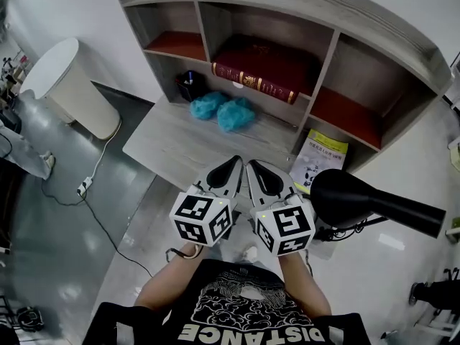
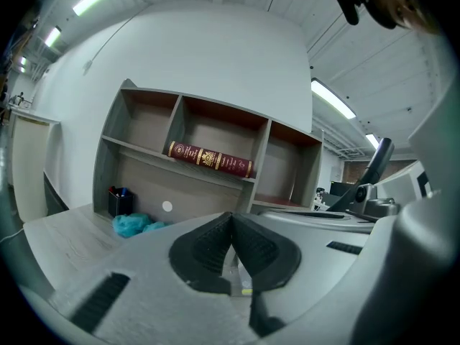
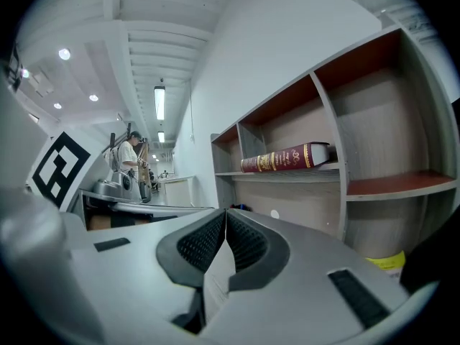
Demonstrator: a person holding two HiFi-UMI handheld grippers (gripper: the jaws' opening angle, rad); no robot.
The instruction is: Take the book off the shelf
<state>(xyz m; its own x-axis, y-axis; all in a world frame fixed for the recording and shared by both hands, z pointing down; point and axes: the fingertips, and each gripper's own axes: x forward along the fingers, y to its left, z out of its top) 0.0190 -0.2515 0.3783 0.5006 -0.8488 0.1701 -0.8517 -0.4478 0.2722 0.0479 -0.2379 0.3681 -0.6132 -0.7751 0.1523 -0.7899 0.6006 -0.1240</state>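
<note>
book: a dark red book with gold bands on its spine lies flat in the middle compartment of the shelf unit, upper centre of the head view; nothing touches it.
book in gripper views: left gripper view has it just above centre; right gripper view has it right of centre, on the shelf board.
left gripper: the left gripper sits low in the centre of the head view, tips pointing up the frame toward the shelf, well apart from the book.
left jaws: closed, pads pressed together, nothing between them.
right gripper: the right gripper is just beside the left one, on its right in the frame, pointing the same way.
right jaws: closed too, ribbed pads meeting at the tip, holding nothing.
desk: a pale wood desk carries the shelf unit.
below the book: two teal fluffy balls on the desk, a black pen pot to their left.
lower right compartment: a yellow booklet leans in it.
right edge: a black cone-shaped object at mid-right of the head view.
left edge: a white bin on the floor, upper left.
</note>
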